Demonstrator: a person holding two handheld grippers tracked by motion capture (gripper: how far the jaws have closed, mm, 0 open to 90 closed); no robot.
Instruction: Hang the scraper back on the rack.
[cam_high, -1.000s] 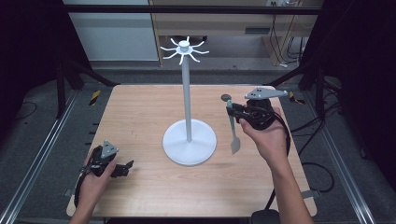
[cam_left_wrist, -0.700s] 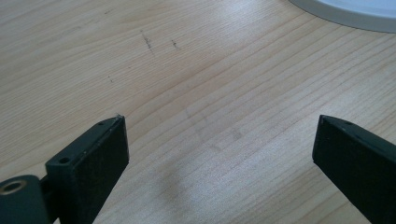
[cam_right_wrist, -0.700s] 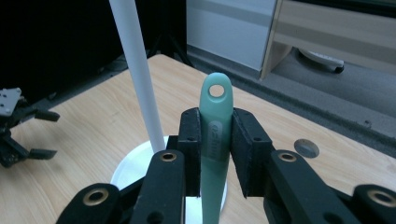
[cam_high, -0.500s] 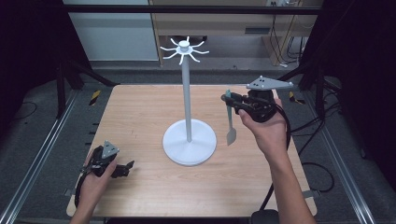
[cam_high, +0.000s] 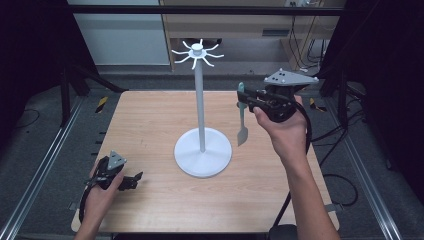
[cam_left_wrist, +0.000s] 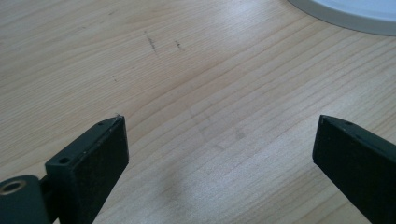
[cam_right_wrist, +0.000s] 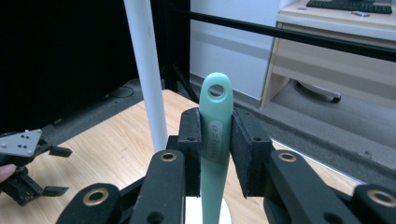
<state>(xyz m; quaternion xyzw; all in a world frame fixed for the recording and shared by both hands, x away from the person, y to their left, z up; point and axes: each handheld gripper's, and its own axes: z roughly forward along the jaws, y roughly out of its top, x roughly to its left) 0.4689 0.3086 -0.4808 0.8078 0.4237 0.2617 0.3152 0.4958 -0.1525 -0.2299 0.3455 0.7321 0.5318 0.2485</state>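
Note:
A white stand rises from a round base (cam_high: 202, 152) at mid-table, its thin pole (cam_high: 200, 100) topped by a ring of hooks (cam_high: 197, 51). To the right of the pole, my right gripper (cam_high: 246, 100) is shut on a mint-green utensil (cam_high: 242, 120) that hangs blade down above the table. In the right gripper view the utensil's handle (cam_right_wrist: 215, 121), with a hole at its tip, stands upright between the pads, and the pole (cam_right_wrist: 149, 70) is just to its left. My left gripper (cam_high: 132, 180) rests low at the table's front left, open, its jaws wide apart over bare wood (cam_left_wrist: 219, 149).
The wooden table (cam_high: 150, 125) sits inside a metal frame with rails (cam_high: 45, 165) on both sides. A desk (cam_high: 235, 22) stands behind the table and cables (cam_high: 345, 180) trail on the floor at the right. The stand's base edge (cam_left_wrist: 355, 9) lies ahead of the left gripper.
My right gripper has lifted the utensil higher and slightly left, toward the pole. The left gripper has stayed where it was.

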